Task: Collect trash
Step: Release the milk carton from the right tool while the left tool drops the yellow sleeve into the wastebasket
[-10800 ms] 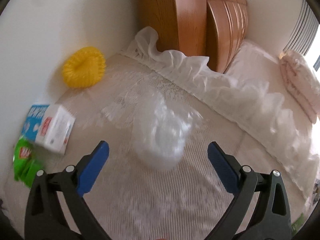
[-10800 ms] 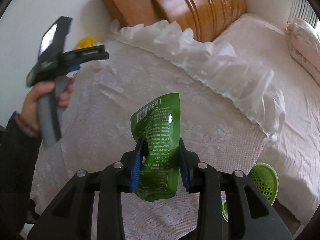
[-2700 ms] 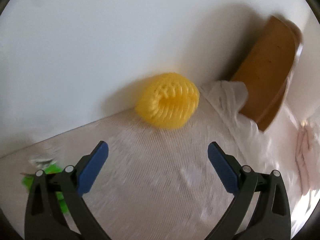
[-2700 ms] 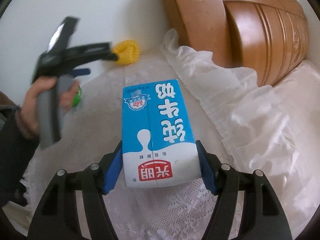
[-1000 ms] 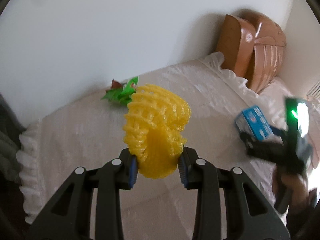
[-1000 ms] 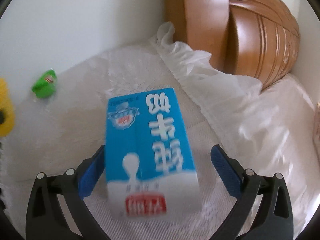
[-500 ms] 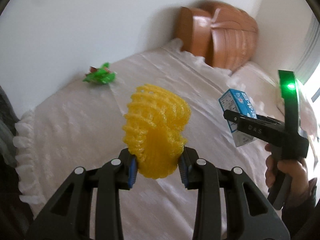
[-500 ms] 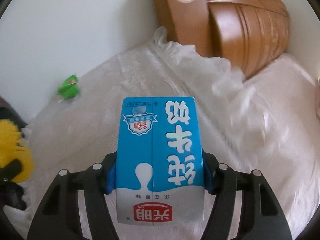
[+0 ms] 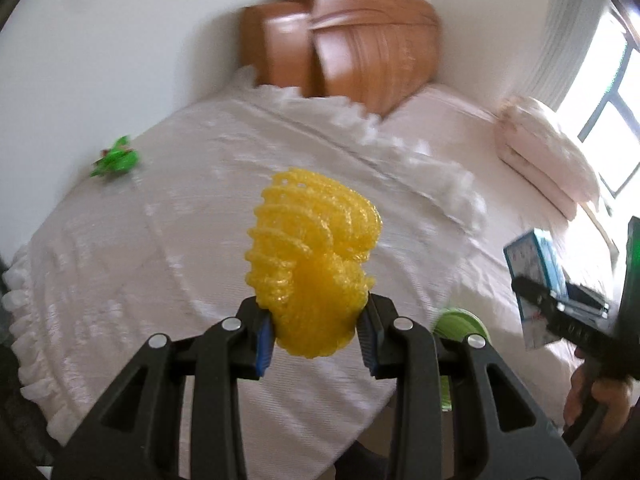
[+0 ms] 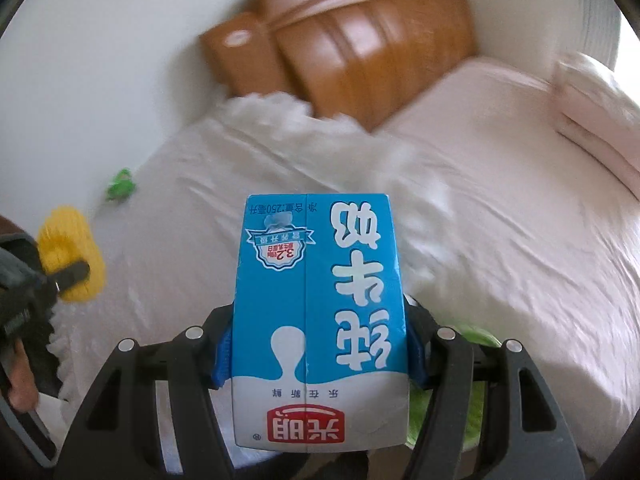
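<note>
My left gripper (image 9: 316,344) is shut on a yellow foam fruit net (image 9: 310,256) and holds it above the white lace-covered surface (image 9: 160,248). My right gripper (image 10: 318,350) is shut on a blue and white milk carton (image 10: 320,320), held upside down in the air. The carton (image 9: 536,264) also shows at the right of the left wrist view. The yellow net (image 10: 70,254) shows at the left of the right wrist view. A green wrapper (image 9: 116,160) lies near the wall; it also shows in the right wrist view (image 10: 120,188). A green basket (image 9: 460,322) sits low beyond the surface's near corner, partly hidden behind the carton in the right wrist view (image 10: 476,336).
A wooden headboard (image 9: 340,44) stands against the wall at the back. A bed with a pink sheet (image 10: 500,152) and a folded pink quilt (image 9: 548,152) lies to the right. A frilled white edge (image 9: 24,312) runs along the covered surface's left side.
Both grippers have swung to the right with their loads. The green basket has come into view below them. A second ago the right gripper's jaws stood wide around the carton; now they clamp it.
</note>
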Action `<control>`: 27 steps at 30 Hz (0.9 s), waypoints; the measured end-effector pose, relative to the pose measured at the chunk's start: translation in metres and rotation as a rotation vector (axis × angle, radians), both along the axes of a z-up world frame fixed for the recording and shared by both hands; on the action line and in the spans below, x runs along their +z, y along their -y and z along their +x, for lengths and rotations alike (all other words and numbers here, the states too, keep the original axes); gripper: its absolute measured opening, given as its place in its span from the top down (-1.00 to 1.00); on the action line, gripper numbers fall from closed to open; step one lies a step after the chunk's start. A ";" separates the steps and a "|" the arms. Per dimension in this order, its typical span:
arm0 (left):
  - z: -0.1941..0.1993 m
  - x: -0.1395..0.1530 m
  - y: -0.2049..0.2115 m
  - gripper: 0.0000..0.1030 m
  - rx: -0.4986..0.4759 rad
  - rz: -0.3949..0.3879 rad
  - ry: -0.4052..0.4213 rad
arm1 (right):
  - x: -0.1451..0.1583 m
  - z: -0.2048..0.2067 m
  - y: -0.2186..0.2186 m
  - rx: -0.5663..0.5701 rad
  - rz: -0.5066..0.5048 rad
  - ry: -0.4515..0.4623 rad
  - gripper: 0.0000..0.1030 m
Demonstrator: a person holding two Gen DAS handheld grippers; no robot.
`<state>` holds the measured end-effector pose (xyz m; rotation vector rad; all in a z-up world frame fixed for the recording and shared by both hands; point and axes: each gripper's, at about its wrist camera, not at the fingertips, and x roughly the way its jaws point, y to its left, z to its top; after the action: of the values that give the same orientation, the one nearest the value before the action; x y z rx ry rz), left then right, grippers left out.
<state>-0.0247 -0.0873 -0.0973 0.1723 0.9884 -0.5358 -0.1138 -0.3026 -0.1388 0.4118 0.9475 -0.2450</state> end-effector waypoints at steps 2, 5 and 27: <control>-0.014 0.001 0.020 0.34 -0.053 -0.007 -0.004 | -0.004 -0.036 0.013 -0.061 -0.006 -0.033 -0.26; -0.033 0.002 0.050 0.34 -0.125 -0.014 -0.009 | -0.010 -0.067 0.030 -0.123 -0.005 -0.058 -0.26; -0.090 -0.011 0.142 0.33 -0.344 0.063 -0.015 | -0.115 -0.175 0.128 -0.455 0.030 -0.244 -0.92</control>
<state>-0.1145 -0.2297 -0.1084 0.4000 0.9965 -0.8207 -0.2883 -0.4308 -0.2539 0.6339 1.0896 -0.7078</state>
